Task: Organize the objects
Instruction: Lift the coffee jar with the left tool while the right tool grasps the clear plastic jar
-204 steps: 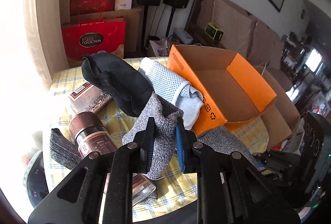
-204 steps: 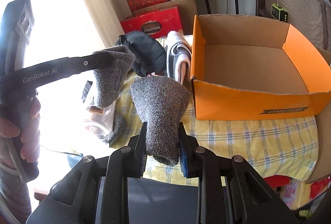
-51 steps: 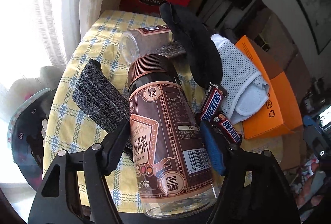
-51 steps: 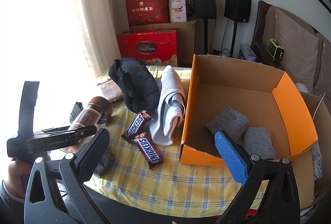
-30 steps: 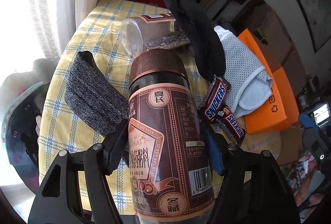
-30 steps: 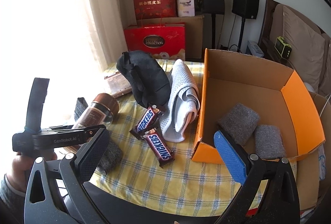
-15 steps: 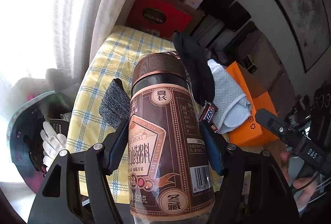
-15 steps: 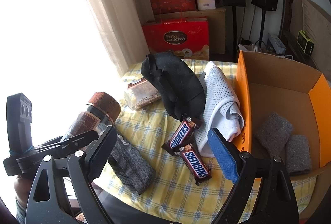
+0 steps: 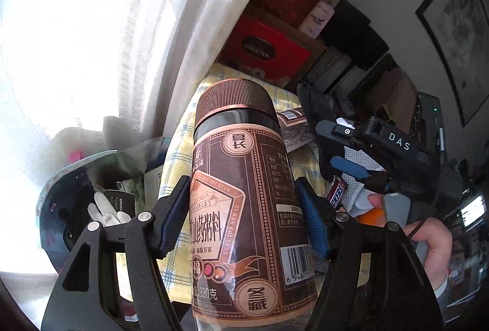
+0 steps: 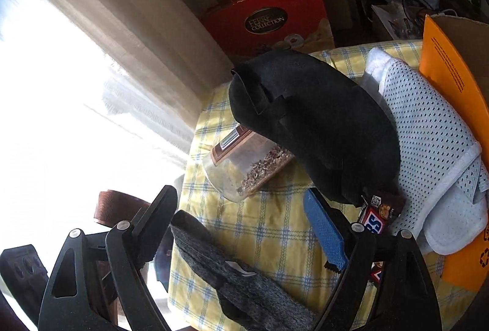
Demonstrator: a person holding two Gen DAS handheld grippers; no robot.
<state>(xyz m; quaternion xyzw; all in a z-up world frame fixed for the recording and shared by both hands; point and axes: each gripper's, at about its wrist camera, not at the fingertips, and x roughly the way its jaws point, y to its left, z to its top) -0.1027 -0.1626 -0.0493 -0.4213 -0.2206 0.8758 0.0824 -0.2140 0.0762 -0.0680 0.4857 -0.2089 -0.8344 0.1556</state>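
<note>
Well, left gripper (image 9: pixel 241 215): pads pinching the brown jar (image 9: pixel 244 196) at its label, lifted clear of the checked tablecloth (image 10: pixel 275 227) for carrying.
Right gripper (image 10: pixel 244 227): fingers spread wide, empty, low over the grey folded cloth (image 10: pixel 244 285) (likely its pick).
Orange box (image 10: pixel 452 86): far right, presumably the destination.

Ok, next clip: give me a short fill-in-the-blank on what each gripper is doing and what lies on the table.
1. The left gripper is shut on a brown-capped ____.
2. The right gripper has its jaws ____ and holds nothing.
3. The black pouch lies partly on top of a clear jar that lies on its ____.
4. The tablecloth is checked blue on ____.

Missing words: jar; open; side; yellow
</note>
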